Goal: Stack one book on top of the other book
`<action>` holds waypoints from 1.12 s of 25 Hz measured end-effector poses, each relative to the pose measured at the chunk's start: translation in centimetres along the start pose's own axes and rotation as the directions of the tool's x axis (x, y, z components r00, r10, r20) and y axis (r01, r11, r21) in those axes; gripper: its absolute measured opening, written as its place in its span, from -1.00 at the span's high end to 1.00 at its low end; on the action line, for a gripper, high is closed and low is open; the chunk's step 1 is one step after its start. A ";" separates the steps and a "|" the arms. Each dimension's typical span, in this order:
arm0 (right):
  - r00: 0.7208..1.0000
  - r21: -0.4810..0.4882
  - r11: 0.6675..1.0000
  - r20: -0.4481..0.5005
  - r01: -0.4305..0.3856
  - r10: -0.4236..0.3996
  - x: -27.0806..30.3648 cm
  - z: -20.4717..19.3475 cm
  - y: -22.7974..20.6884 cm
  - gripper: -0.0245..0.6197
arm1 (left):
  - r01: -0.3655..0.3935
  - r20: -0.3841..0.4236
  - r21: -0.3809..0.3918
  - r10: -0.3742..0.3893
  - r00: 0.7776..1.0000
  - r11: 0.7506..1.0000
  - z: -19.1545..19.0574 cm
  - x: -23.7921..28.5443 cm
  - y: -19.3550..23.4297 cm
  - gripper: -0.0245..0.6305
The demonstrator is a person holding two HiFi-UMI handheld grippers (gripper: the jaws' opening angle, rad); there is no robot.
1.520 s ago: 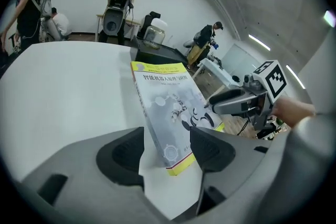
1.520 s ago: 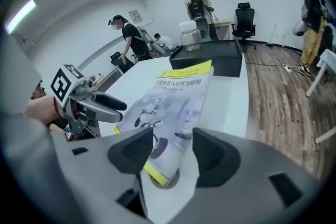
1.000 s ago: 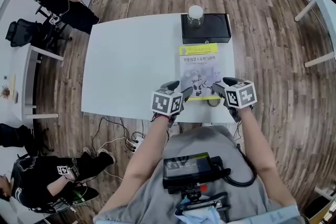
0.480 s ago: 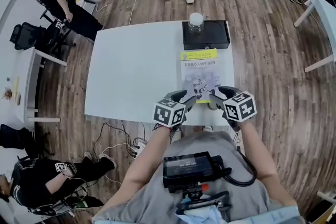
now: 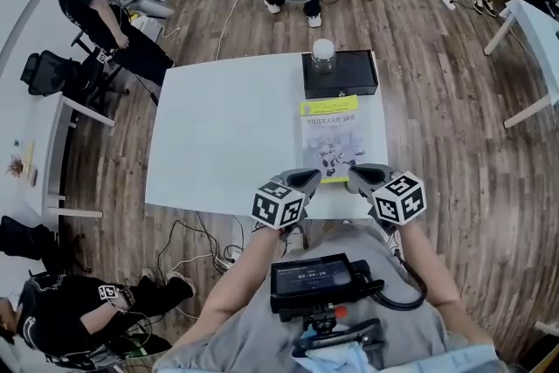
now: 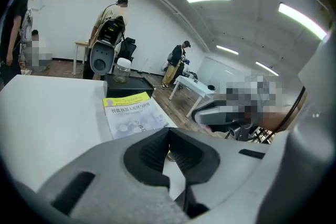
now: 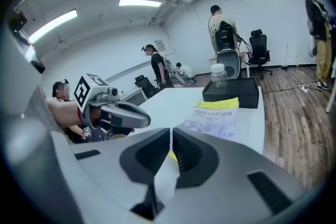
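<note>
Left tongs [image 5: 310, 178], right tongs [image 5: 354, 174] — just closed, empty, back from book [image 5: 330, 131]

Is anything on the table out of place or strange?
A jar stands on the black box at the table's far edge, which could hinder stacking. The book lies flat and nearly straight; nothing is spilled.

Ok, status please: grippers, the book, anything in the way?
Left gripper and right gripper just closed, jaws together, nothing clearly between. Yellow-topped book flat on table, unstacked. Jar sits on black book.
</note>
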State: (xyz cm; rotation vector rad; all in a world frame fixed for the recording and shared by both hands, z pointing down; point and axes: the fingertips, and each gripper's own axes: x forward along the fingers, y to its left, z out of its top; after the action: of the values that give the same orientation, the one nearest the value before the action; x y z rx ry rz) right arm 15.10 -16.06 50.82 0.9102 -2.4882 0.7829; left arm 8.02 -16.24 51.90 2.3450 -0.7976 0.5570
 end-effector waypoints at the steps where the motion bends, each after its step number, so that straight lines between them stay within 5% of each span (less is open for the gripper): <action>1: 1.000 0.000 1.000 0.008 -0.011 0.011 -0.2 0.0 0.4 0.80 | 0.012 0.006 0.014 -0.012 1.000 1.000 0.0 -0.1 -0.4 0.87; 28: 0.963 -0.016 0.999 0.266 -0.037 0.040 -1.3 2.4 7.4 0.82 | 0.146 0.224 0.182 -0.186 0.957 0.972 2.3 -4.5 -3.7 0.87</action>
State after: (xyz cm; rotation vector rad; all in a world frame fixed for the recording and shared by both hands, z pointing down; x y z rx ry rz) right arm 10.65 -12.22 45.52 1.0257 -2.7463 0.6978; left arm 7.57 -13.49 46.24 2.6379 -0.6701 0.2779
